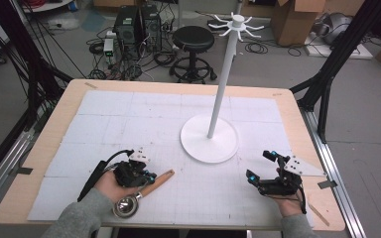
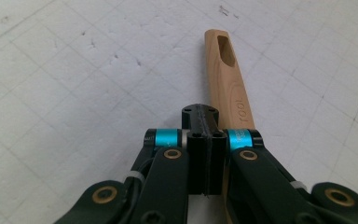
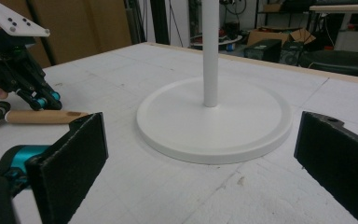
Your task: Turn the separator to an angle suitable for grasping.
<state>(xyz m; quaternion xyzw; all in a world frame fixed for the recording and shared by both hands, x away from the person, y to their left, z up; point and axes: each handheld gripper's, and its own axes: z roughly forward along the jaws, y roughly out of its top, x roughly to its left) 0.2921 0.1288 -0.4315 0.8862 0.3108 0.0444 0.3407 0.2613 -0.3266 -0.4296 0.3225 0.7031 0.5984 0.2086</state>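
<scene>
The tabletop [image 1: 44, 148] is light wood, covered w/ white gridded sheets that show small dark marks. Around it is a grey floor w/ cables, two computer towers [image 1: 136, 25], a black stool [image 1: 193, 39] and cardboard boxes [image 1: 297, 17] at the far side. Near the middle of the tabletop stands a white stand [image 1: 209, 139]: a round base, a thin pole and hooks on top.

The left hand [image 1: 110, 186] comes from the near edge, grey sleeve visible, and holds the left claw [image 1: 146, 174] low over the sheet, pointing to the right. In the left gripper view its two pads are pressed together w/ nothing between them; the claw is fully closed and empty. A scoop [image 1: 141, 194] w/ a wooden handle and a metal bowl lies flat at the near left. The handle passes just beside the closed tips on their right; I cannot tell if it touches them.

The right hand [image 1: 287, 203] is at the near right, well apart from the scoop. The right claw [image 1: 260, 166] points to the far left, approx. toward the stand's base, jaws wide apart, holding nothing.
</scene>
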